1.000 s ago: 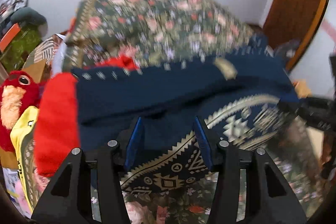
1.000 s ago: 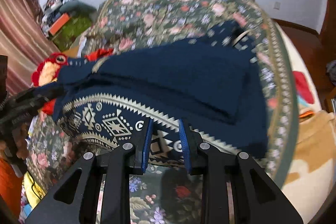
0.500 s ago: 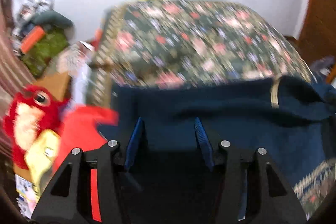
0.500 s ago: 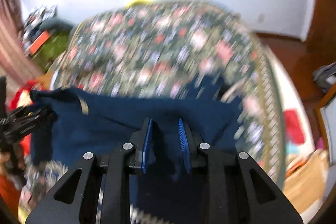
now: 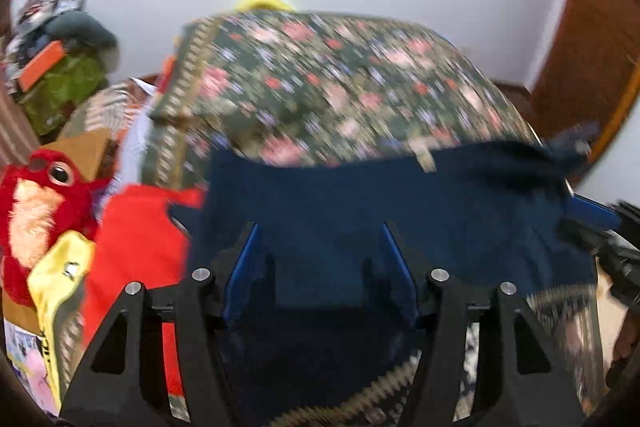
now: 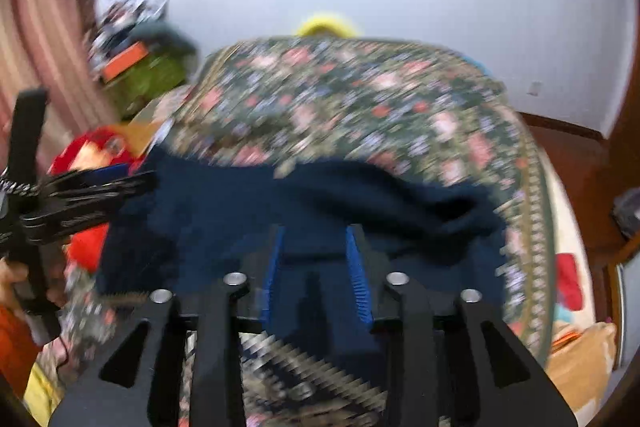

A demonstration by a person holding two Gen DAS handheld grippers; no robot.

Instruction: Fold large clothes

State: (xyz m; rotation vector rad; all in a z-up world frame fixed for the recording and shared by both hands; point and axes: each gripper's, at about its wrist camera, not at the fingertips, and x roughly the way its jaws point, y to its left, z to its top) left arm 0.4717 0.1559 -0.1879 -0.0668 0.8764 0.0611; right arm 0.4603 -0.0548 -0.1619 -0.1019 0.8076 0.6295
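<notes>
A large navy sweater (image 5: 400, 195) with a cream patterned band (image 5: 360, 399) lies across the floral bedspread (image 5: 340, 87). My left gripper (image 5: 322, 227) hovers over its left part. Its jaws are opening, navy cloth lies between them, and the pads stand clear of it. My right gripper (image 6: 316, 229) is over the sweater (image 6: 240, 203) nearer its right side. Its jaws are opening too, and the cloth between them is not pinched. The patterned band (image 6: 304, 367) shows below that gripper. Each gripper appears in the other's view, the right (image 5: 600, 223) and the left (image 6: 80, 187).
Left of the bed are a red plush toy (image 5: 36, 195), red cloth (image 5: 136, 239), a yellow item (image 5: 60, 279) and a green pile (image 5: 60, 83). A wooden door (image 5: 592, 47) stands at the right. A striped curtain (image 6: 36, 47) hangs at the left. A hand (image 6: 12, 279) holds the left gripper.
Both grippers moved forward and up over the sweater, bringing navy cloth toward the far side. The patterned band now sits low under them. Both pairs of jaws stand wider.
</notes>
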